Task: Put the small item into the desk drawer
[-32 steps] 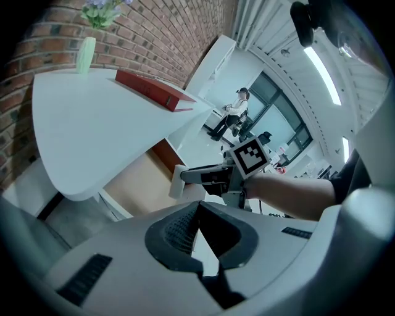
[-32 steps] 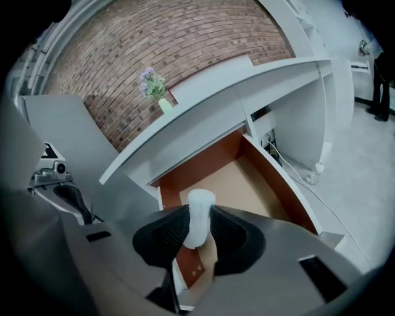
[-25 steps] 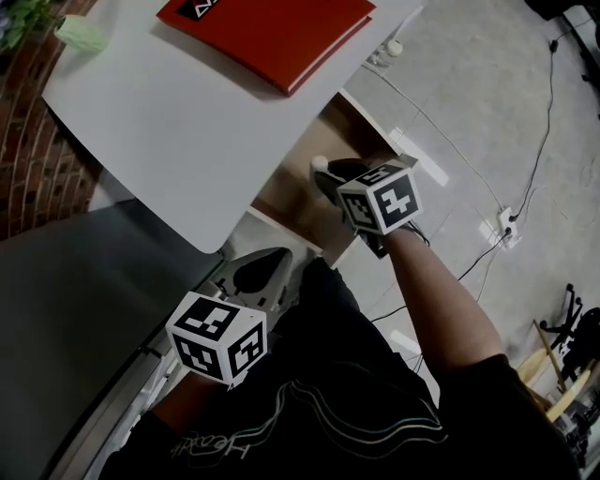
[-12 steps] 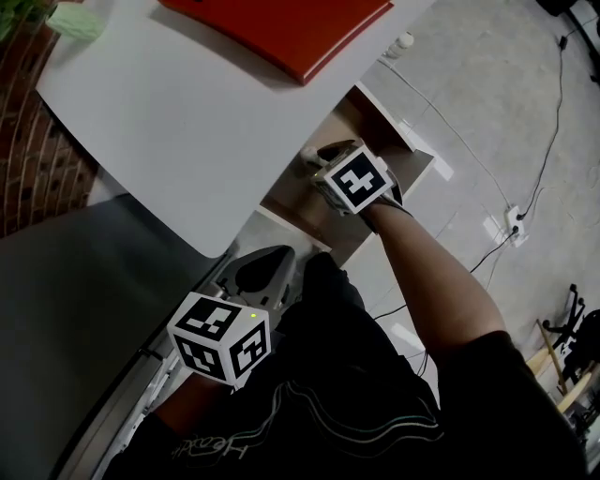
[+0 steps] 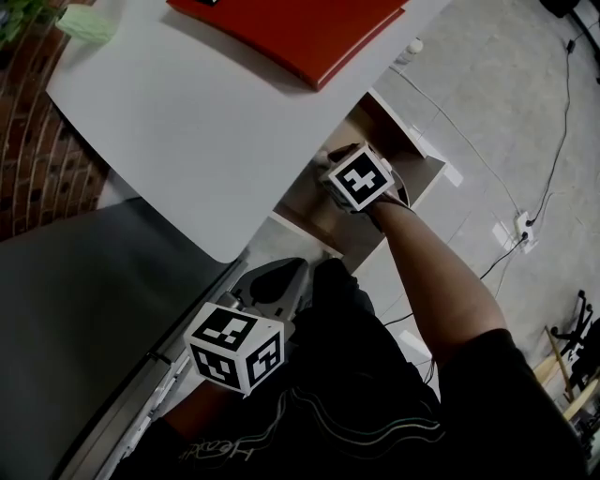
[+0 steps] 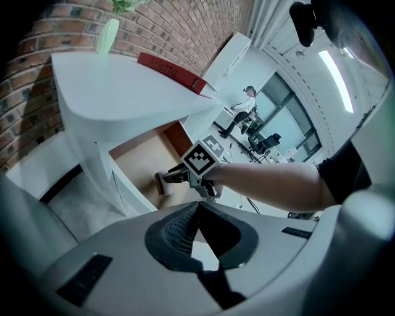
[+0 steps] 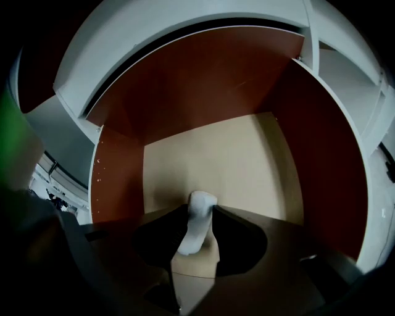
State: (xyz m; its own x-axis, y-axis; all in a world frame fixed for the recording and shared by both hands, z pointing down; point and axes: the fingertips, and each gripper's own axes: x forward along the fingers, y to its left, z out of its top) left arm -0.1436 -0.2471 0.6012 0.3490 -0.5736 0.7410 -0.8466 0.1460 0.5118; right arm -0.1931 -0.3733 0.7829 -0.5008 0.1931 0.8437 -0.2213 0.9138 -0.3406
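The small white item [image 7: 199, 223] stands tilted between my right gripper's [image 7: 201, 211] jaws, which are opening while their tips still touch its upper part. It hangs low over the tan floor of the open desk drawer [image 7: 216, 154]. In the head view the right gripper [image 5: 325, 167] reaches into the drawer [image 5: 424, 150] under the white desk top [image 5: 187, 112]. My left gripper [image 5: 272, 281] is held back near the person's lap, shut with nothing in it. In the left gripper view its jaws [image 6: 199, 207] meet, and beyond them the right gripper [image 6: 170, 177] holds the item [image 6: 164, 184] in the drawer.
A red folder [image 5: 300, 28] lies on the desk top, with a pale green vase [image 5: 86, 23] at the brick wall. The drawer has red-brown sides [image 7: 321, 142]. Cables and a power strip [image 5: 520, 230] lie on the grey floor to the right.
My right gripper has moved forward and deeper into the drawer with the item. The left gripper has shifted slightly down and right in view.
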